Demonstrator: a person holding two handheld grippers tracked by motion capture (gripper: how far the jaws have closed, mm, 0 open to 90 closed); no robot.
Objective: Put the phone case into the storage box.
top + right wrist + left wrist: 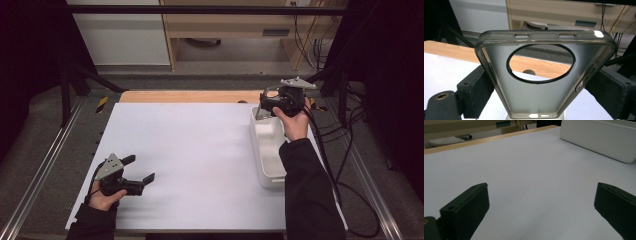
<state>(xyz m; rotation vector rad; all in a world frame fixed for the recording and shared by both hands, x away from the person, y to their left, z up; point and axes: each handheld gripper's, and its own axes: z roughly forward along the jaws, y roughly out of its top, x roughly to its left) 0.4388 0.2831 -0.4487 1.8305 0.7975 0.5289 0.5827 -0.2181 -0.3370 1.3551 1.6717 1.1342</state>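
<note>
My right gripper [266, 103] is held above the far end of a white bin [270, 142] at the table's right side. It is shut on a translucent grey phone case [536, 98] with a large round camera hole. The case stands upright between the jaws, one long side against each, in the right gripper view, where my right gripper [541, 82] has it gripped low down. My left gripper [141, 168] rests near the table's front left, pointing right. Its jaws stand wide apart with nothing between them, and in its own view my left gripper [541, 189] faces bare white table.
A white board [200, 150] covers the table, with a wooden strip [185, 96] along its far edge. The bin's side wall [599, 137] shows at the upper right of the left gripper view. Cables [345, 165] trail off the right edge. Black frame posts stand at both sides.
</note>
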